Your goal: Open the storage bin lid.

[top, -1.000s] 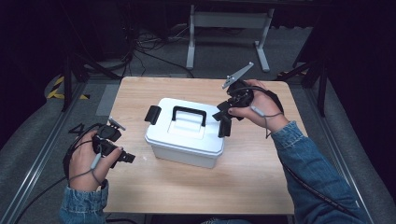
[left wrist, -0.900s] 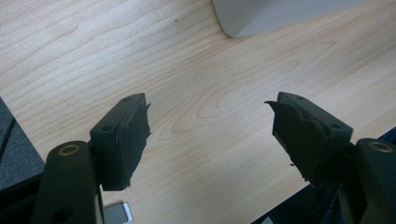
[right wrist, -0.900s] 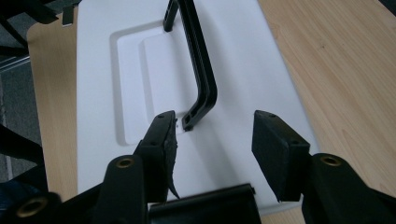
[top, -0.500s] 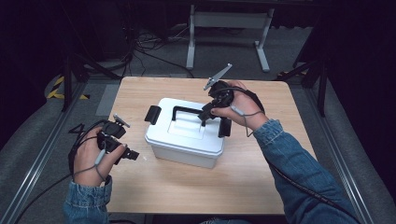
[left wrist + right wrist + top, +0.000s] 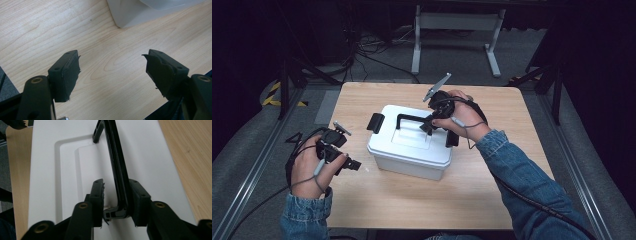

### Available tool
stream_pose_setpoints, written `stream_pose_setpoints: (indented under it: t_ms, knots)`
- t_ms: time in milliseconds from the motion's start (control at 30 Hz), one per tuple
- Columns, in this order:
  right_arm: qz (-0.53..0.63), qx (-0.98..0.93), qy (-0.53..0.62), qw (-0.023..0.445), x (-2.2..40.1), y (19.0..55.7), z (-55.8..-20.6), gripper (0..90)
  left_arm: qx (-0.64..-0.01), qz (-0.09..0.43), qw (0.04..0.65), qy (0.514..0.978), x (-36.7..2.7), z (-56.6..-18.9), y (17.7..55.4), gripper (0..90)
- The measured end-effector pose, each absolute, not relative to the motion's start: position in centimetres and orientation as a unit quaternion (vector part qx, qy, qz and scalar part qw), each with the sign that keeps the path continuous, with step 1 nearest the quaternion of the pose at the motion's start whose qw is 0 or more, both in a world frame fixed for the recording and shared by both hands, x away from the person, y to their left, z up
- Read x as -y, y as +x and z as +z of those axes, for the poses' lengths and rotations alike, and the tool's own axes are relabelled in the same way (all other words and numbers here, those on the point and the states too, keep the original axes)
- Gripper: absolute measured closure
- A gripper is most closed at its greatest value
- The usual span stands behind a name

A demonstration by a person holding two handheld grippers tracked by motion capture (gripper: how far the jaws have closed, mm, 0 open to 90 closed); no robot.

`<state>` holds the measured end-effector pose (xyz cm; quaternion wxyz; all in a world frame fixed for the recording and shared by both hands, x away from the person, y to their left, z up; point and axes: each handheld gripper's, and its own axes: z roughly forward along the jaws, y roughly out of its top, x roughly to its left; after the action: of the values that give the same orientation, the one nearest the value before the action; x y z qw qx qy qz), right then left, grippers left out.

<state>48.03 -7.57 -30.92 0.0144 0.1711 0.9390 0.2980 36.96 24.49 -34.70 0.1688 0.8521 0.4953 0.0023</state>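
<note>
A white lidded box (image 5: 407,150) with a black carrying handle (image 5: 412,119) stands mid-table. My right gripper (image 5: 429,127) reaches down onto the lid at the handle's right end. In the right gripper view the handle (image 5: 116,157) runs between the jaws of that gripper (image 5: 116,195): the right pad touches it and a narrow gap remains at the left pad, above the white lid (image 5: 150,157). My left gripper (image 5: 349,164) hovers over bare wood beside the box's left front corner. In the left gripper view it (image 5: 112,67) stands wide open and empty, with the box corner (image 5: 140,12) ahead.
Black latches sit at the box's left end (image 5: 375,122) and right end (image 5: 452,138). Bare wooden tabletop (image 5: 422,200) lies in front of the box and behind it. Cables trail from both grippers. Beyond the table stand a grey metal frame (image 5: 457,22) and floor cables.
My right gripper has come left and down from beside the box's right end onto the handle. The left hand has drifted a little toward the box.
</note>
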Motion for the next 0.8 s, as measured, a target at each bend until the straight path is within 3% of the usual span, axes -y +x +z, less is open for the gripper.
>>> stream_pose_setpoints:
  t_ms: [200, 800]
  knots:
    - [0.299, -0.941, 0.157, 0.005, 7.4, 47.9, -31.0, 82.3, -0.495, 0.003, 0.170, 0.852, -24.5, -34.7, 36.9, 27.9]
    - [0.306, -0.944, 0.122, 0.017, 6.9, 47.4, -29.9, 84.5, -0.496, 0.004, 0.170, 0.852, -24.7, -34.7, 36.9, 28.0]
